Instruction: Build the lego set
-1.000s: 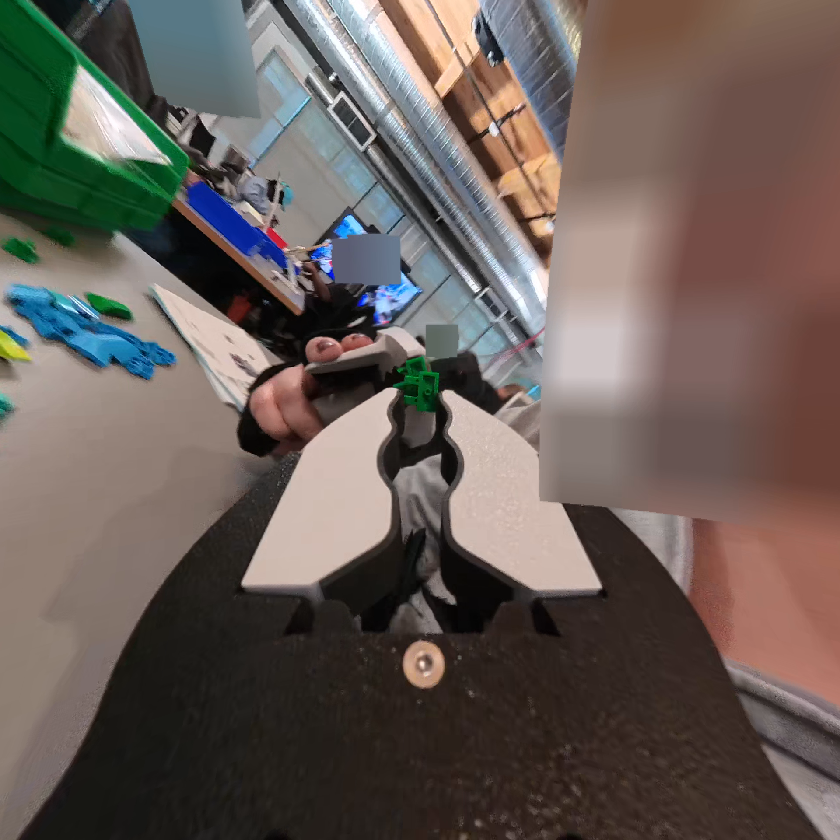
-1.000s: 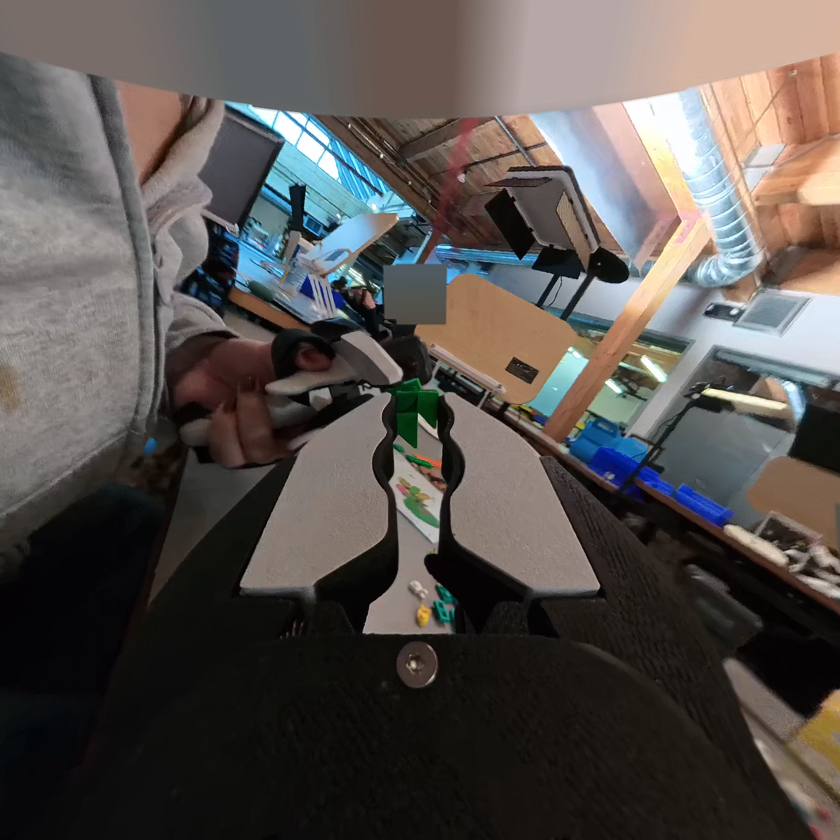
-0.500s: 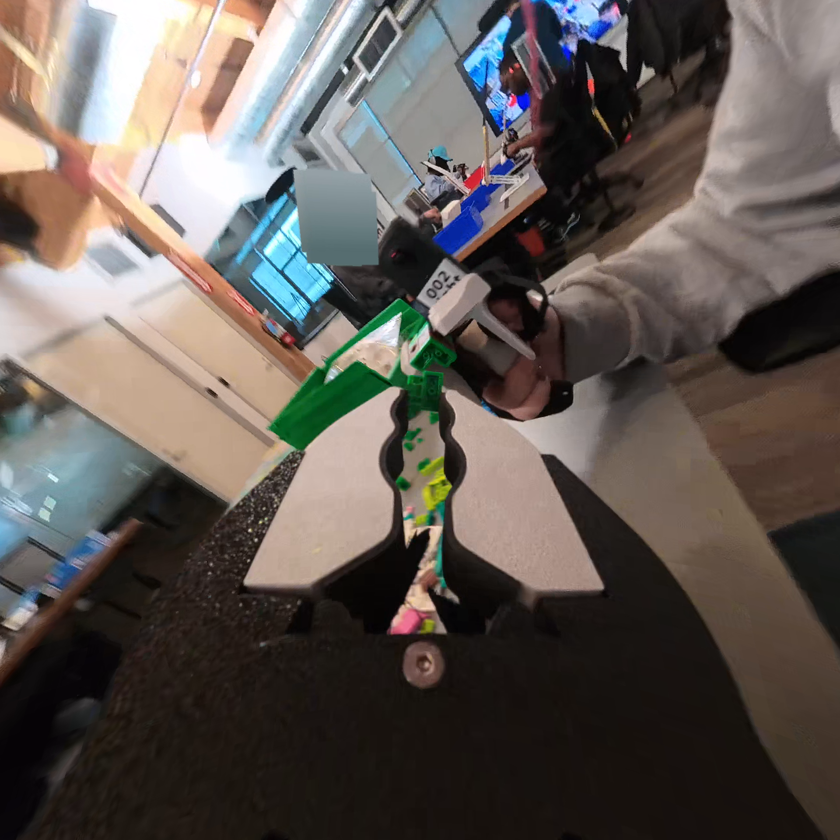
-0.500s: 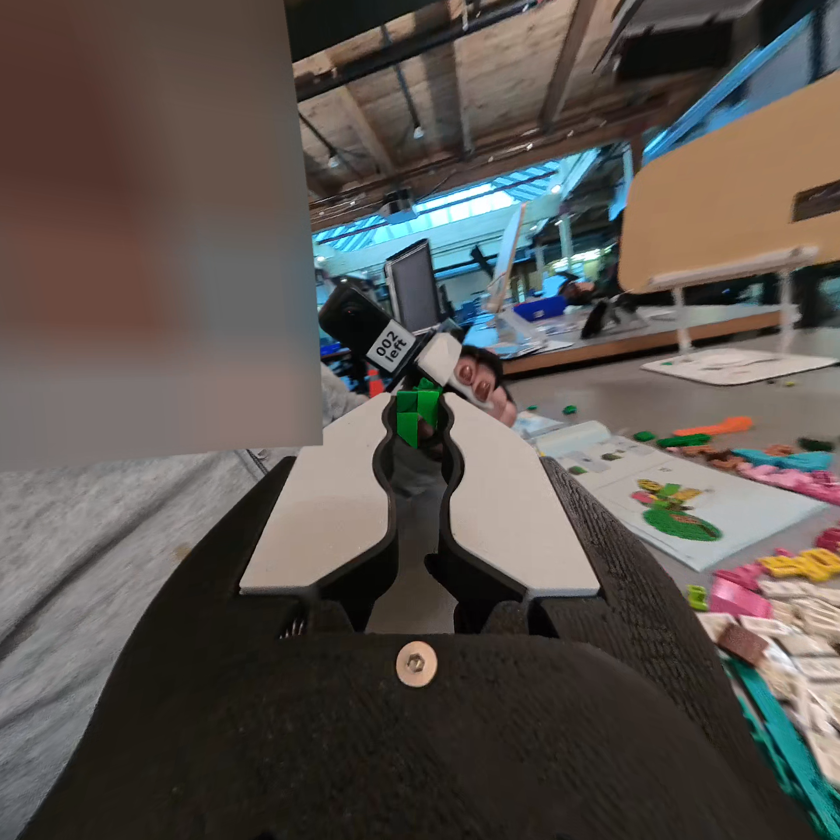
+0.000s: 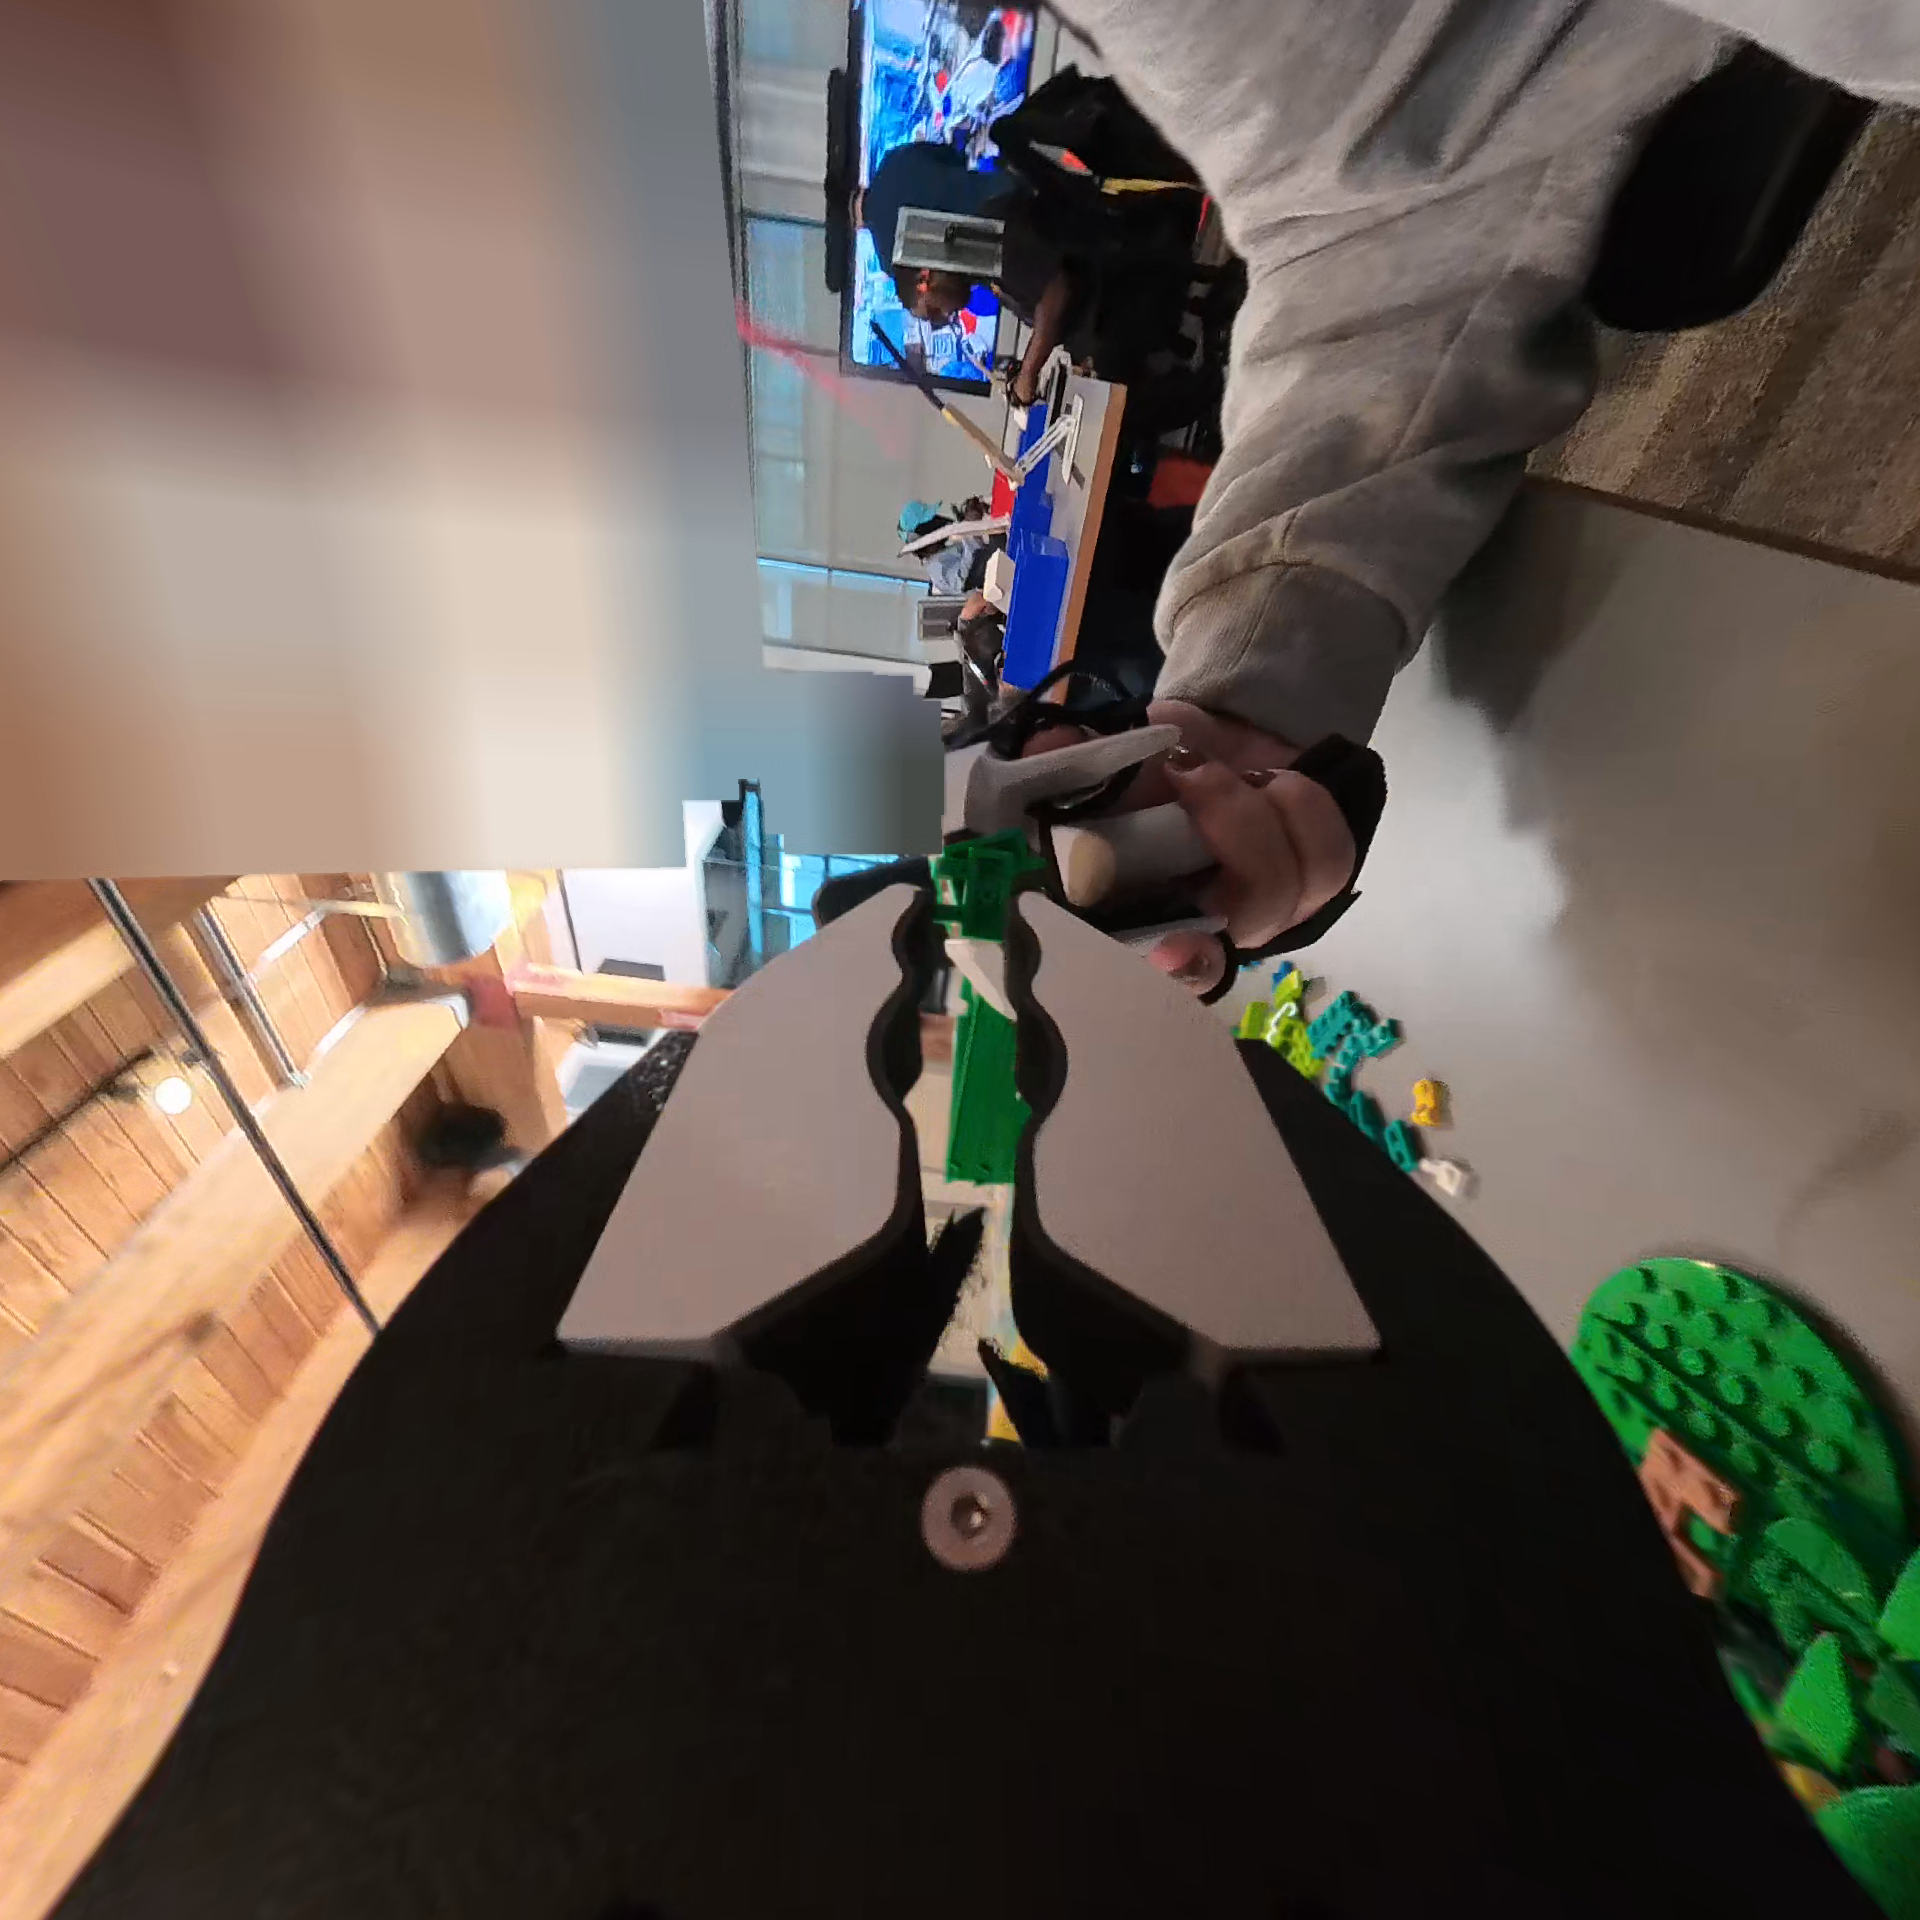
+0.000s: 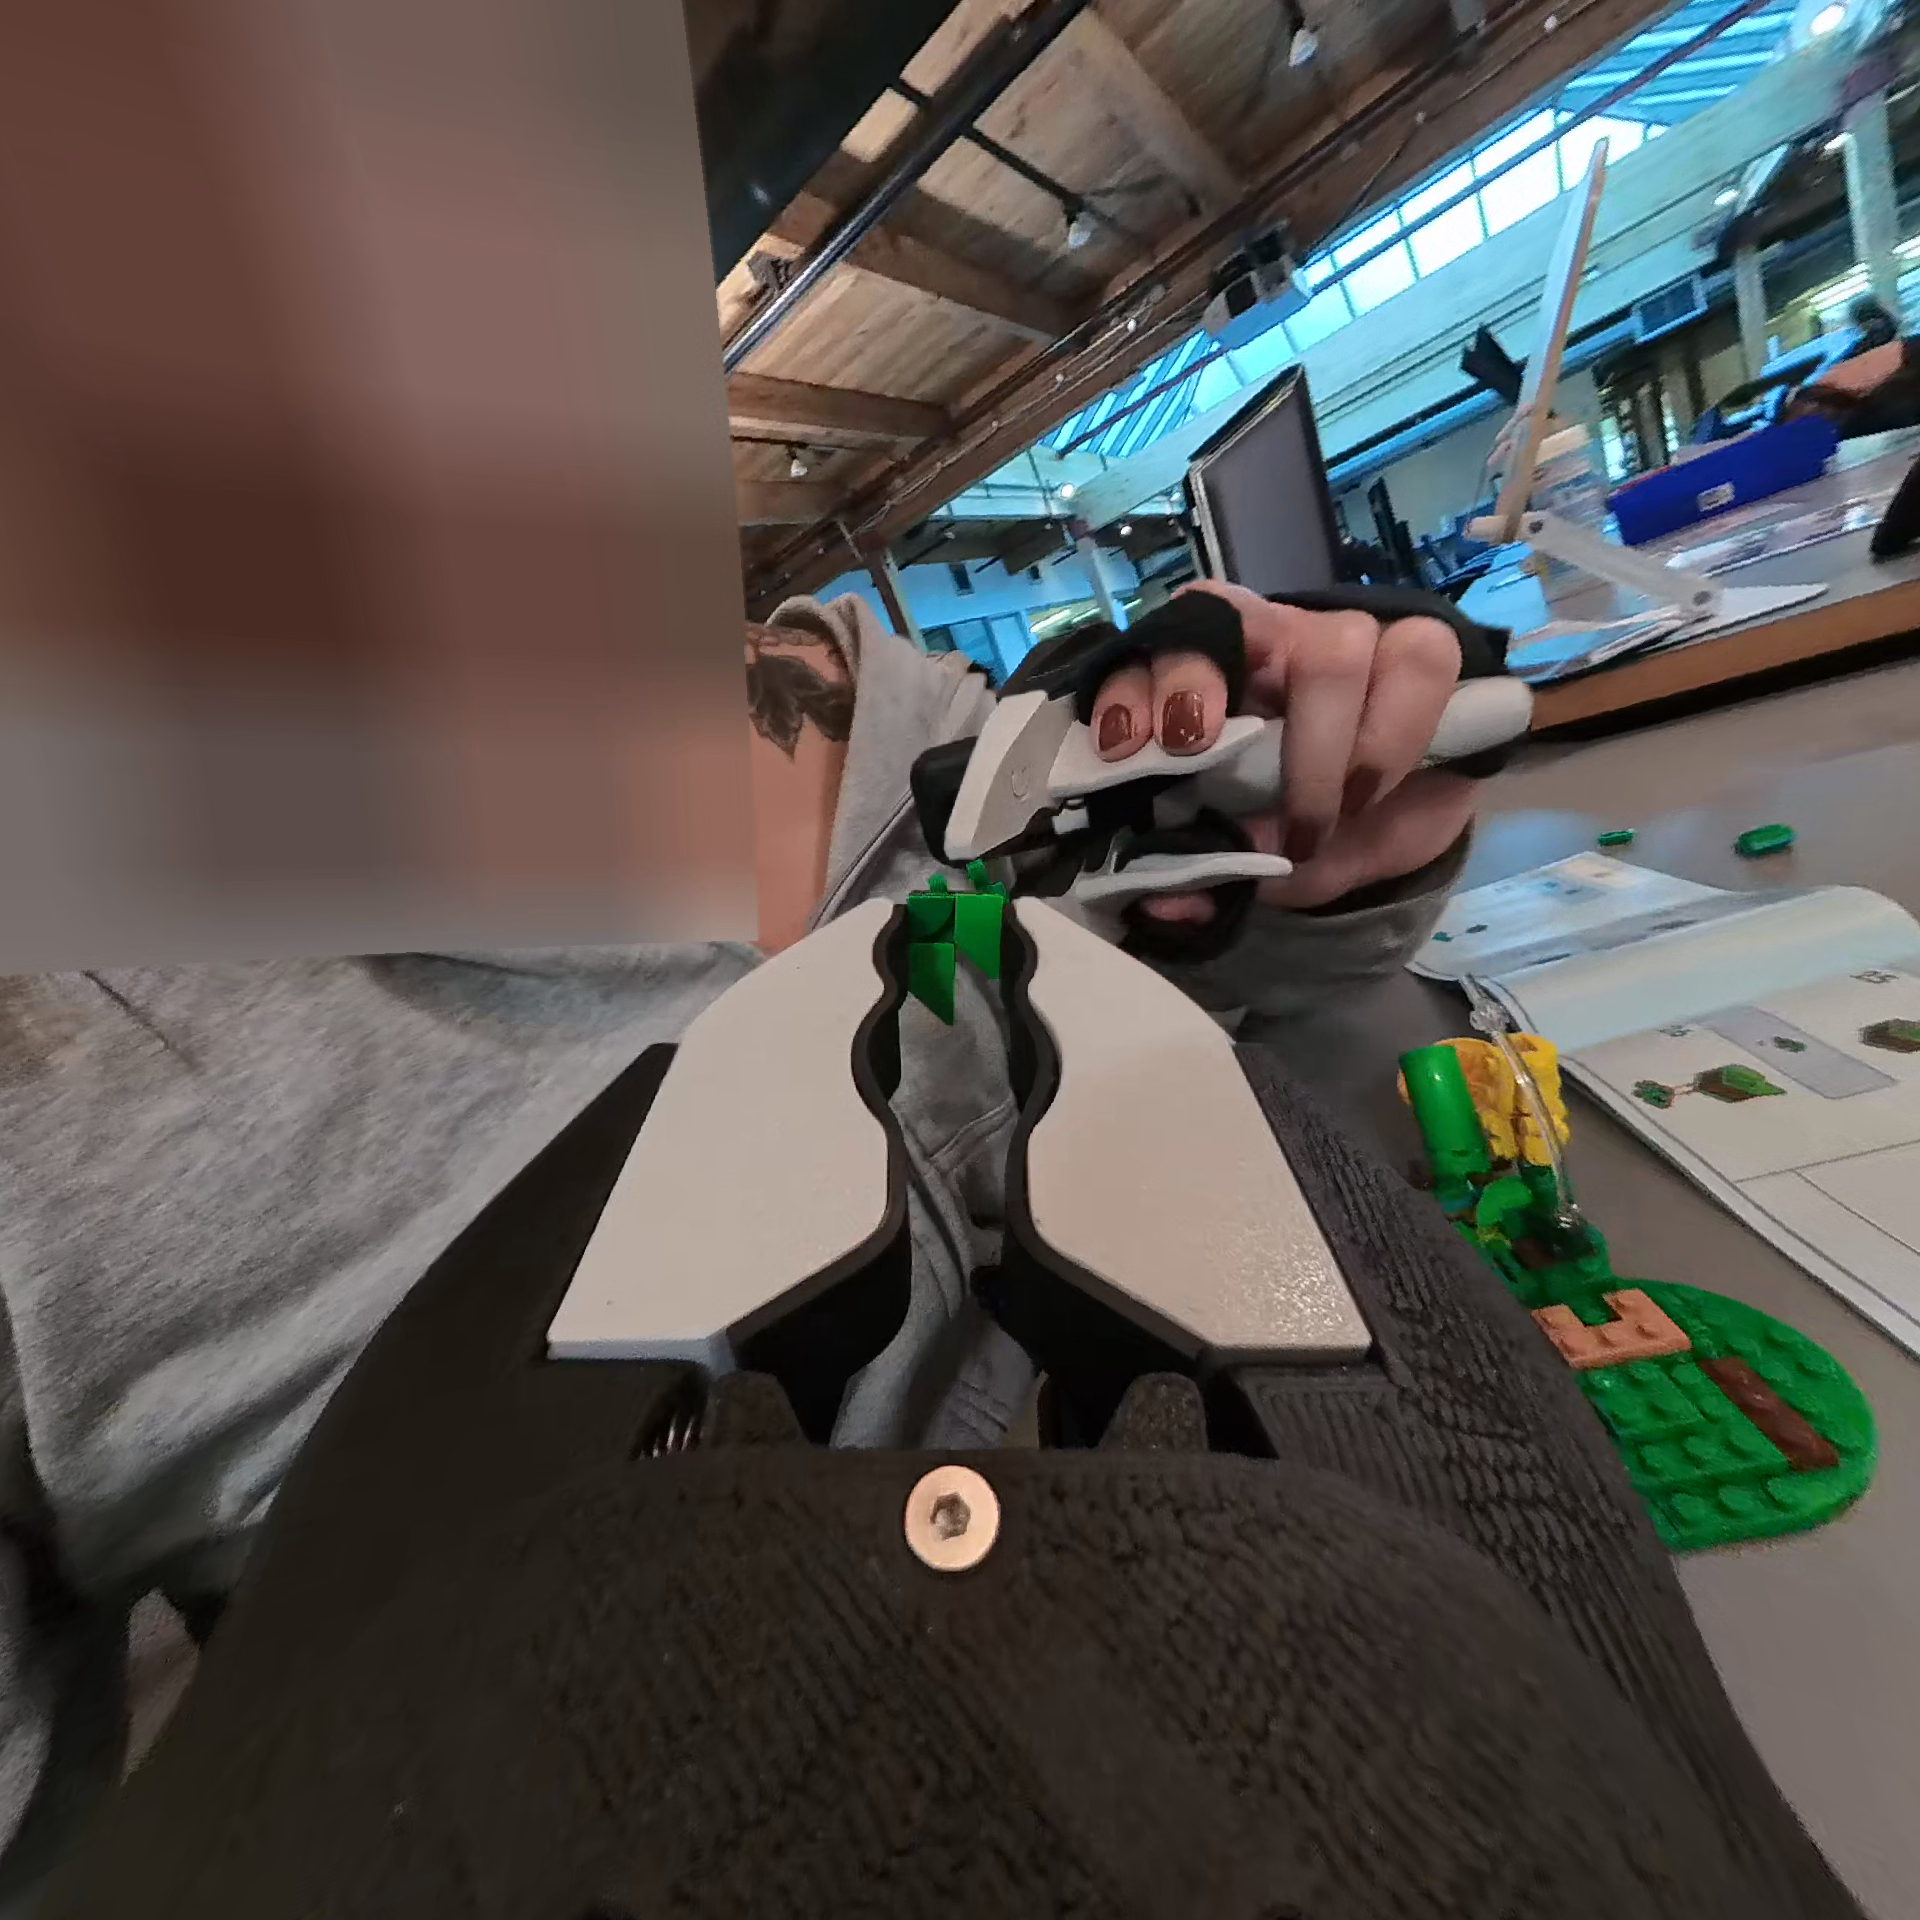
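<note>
Left wrist view: your left hand-held gripper (image 5: 971,894) was clamped on a small green brick assembly (image 5: 977,883) at the fingertips, pads pressing both sides. Your right hand (image 5: 1247,842), in a black fingerless glove, sat just beyond it, gripping the other tool's handle. A green plate (image 5: 982,1101) showed through the gap between the fingers, farther back. Loose teal, lime and yellow bricks (image 5: 1340,1049) lay on the grey surface (image 5: 1662,935) near that hand. A round green studded baseplate (image 5: 1756,1455) sat at lower right.

Right wrist view: your right hand-held gripper (image 6: 954,925) was clamped on a green wedge-shaped brick piece (image 6: 951,940), held at the tips with both pads against it. The left tool's nose hung just above and right of that piece, its own green bit almost touching; I couldn't tell if they met. Your left hand (image 6: 1340,748) held that tool. The same baseplate (image 6: 1745,1423), with brown tiles and a green-and-yellow build (image 6: 1475,1122) on it, sat on the surface to the right, beside an open instruction booklet (image 6: 1714,1039).
</note>
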Tool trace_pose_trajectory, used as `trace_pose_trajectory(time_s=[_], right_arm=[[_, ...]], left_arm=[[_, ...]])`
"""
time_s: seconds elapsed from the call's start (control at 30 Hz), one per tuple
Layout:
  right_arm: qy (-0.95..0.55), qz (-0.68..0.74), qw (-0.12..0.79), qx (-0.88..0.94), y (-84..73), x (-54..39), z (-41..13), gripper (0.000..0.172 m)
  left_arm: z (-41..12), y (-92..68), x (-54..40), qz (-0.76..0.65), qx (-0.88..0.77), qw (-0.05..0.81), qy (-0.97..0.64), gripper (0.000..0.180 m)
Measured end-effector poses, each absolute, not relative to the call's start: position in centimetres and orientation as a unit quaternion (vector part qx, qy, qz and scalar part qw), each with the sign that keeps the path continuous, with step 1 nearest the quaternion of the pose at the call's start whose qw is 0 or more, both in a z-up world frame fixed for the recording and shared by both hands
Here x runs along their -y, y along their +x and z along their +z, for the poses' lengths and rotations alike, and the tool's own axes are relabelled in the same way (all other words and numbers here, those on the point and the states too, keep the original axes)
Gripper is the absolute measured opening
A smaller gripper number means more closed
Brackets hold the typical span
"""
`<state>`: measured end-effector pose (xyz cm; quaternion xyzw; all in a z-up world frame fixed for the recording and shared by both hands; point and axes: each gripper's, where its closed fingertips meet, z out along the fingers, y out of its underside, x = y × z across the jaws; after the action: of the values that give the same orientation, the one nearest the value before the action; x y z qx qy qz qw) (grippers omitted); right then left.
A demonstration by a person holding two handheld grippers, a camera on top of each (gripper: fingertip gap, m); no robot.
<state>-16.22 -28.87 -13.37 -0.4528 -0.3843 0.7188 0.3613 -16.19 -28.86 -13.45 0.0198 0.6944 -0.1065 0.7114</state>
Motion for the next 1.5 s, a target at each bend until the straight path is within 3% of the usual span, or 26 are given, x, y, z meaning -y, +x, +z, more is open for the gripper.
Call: trace_pose_trajectory(time_s=[0.77, 1.33, 1.5], right_arm=[[-0.435, 0.737, 0.379, 0.352, -15.3, 28.0, -14.0, 0.015], [-0.483, 0.714, 0.387, 0.327, -15.3, 26.6, -15.1, 0.014], [-0.48, 0.714, 0.413, 0.298, -15.0, 25.8, -14.7, 0.014]], left_arm=[[-13.7, -15.0, 28.3, -0.176, -0.656, 0.734, 0.012, 0.012], [-14.9, -14.8, 26.7, -0.237, -0.719, 0.651, -0.051, 0.012], [-14.6, -14.4, 25.8, -0.221, -0.696, 0.68, -0.066, 0.012]])
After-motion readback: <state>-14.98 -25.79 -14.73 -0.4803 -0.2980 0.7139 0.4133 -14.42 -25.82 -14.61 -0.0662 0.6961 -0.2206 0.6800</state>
